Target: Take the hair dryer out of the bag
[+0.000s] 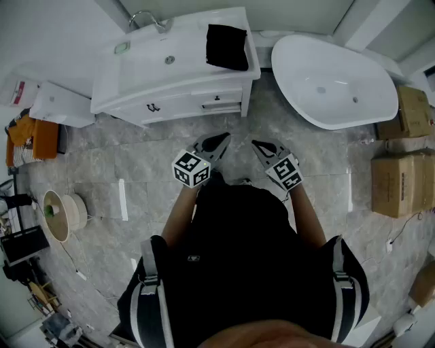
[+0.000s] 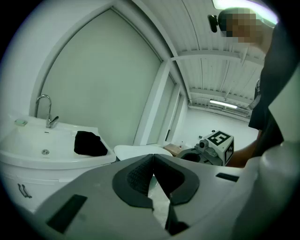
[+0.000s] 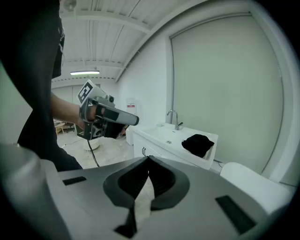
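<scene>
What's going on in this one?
A person stands facing a white sink unit, holding the left tongs and right tongs out in front, both shut and empty. The black bag lies on that unit's end nearest the bathtub, untouched; the task has not started.

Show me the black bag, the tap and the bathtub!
black bag (image 1: 226, 46): head view, middle of its dark cloth.
tap (image 1: 151, 18): head view, on the curved spout.
bathtub (image 1: 340, 75): head view, bare white inside.
</scene>
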The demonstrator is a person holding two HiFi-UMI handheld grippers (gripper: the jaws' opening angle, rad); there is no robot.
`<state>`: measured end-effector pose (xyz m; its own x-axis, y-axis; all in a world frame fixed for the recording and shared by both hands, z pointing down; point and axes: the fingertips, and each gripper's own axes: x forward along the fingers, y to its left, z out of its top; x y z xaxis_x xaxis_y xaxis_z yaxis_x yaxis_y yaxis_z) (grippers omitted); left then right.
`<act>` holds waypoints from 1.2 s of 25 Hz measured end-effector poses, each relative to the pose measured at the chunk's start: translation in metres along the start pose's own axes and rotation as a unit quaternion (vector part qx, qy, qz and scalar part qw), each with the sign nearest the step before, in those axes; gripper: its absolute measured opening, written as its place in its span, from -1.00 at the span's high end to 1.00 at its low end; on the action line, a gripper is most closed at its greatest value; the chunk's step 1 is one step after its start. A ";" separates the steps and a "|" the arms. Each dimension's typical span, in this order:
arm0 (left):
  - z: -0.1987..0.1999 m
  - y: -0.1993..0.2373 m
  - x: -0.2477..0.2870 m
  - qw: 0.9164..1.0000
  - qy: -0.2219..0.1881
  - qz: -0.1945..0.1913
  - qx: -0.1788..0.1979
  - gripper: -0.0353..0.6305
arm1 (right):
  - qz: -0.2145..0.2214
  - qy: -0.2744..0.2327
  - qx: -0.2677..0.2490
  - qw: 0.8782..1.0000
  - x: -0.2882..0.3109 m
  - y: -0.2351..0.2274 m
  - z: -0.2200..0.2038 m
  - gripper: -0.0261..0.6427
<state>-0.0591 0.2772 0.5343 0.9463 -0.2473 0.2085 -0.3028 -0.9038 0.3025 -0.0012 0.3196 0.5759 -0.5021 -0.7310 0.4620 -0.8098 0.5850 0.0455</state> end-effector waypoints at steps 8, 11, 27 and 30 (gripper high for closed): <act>-0.003 -0.008 0.009 1.000 0.009 0.004 0.015 0.85 | 0.001 0.003 -0.014 1.000 -0.007 -0.010 -0.002 0.74; -0.005 -0.007 0.009 1.000 0.009 0.012 0.015 0.85 | 0.004 0.003 -0.010 1.000 -0.008 -0.013 -0.006 0.74; -0.015 0.006 -0.005 0.999 0.007 0.051 -0.004 0.84 | 0.025 0.018 -0.008 1.000 0.002 -0.007 -0.019 0.74; -0.014 0.013 -0.003 0.999 0.010 0.050 -0.005 0.84 | 0.024 0.022 -0.003 0.999 0.008 -0.010 -0.019 0.74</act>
<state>-0.0672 0.2712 0.5507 0.9087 -0.3293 0.2565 -0.3971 -0.8715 0.2878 0.0086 0.3150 0.5960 -0.5271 -0.6858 0.5018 -0.7829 0.6216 0.0272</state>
